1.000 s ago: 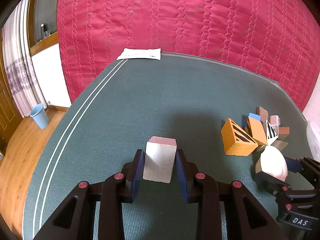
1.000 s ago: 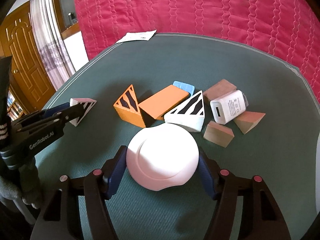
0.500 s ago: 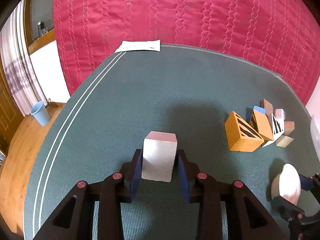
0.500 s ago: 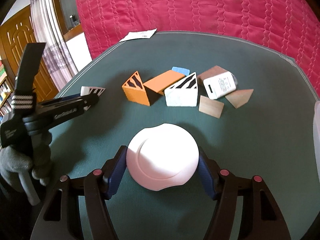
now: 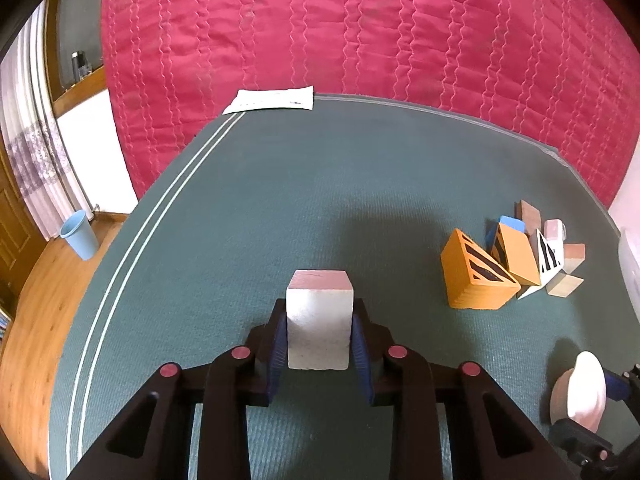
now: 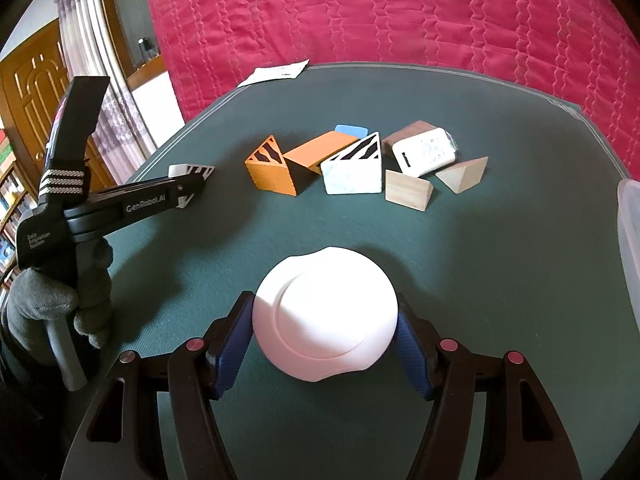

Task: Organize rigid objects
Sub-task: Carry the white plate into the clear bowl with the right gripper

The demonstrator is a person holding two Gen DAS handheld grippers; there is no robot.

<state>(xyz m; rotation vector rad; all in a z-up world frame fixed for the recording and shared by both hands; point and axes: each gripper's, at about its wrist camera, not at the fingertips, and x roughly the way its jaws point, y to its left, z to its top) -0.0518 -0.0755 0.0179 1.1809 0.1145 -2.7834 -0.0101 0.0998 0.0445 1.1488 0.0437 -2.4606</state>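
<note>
While both tongs grip, the scene counts out like this:

Left tongs (image 5: 320, 334): one, jaws narrow, blue pads pressed on both flanks of one white block (image 5: 319, 322), whose pinkish top faces up, over the green mat (image 5: 280, 200).
Right tongs (image 6: 326, 342): one, jaws about half spread, pads clamped on either side of one white dome (image 6: 326, 312), a round disc-like piece, above the near mat.
Left hand (image 6: 56, 304): one, in a grey glove, around the handle of the left tongs, seen from the right wrist.
Block's far face: black stripes on white, seen from the right wrist at the tips of the left tongs.
Pile (image 6: 360, 160): one cluster on the mat beyond the dome, well apart from both tongs.
Orange pieces: two, a striped wedge (image 6: 270, 170) and a plain slab (image 6: 320, 150) just beside it.
Striped white wedge (image 6: 352, 168): one, touching the slab.
Plain wood wedges: two, (image 6: 408, 190) and (image 6: 462, 174), near side of the pile.
Brown block (image 6: 404, 134): one, at the back.
Blue piece (image 6: 351, 131): one, mostly hidden behind the slab.
White charger (image 6: 424, 152): one, lying against the brown block.
Clear bin (image 6: 630, 240): one, only its rim shows at the right edge.
Paper (image 5: 272, 100): one sheet at the mat's far edge.
Blue cup (image 5: 79, 234): one, on the wood floor.
</note>
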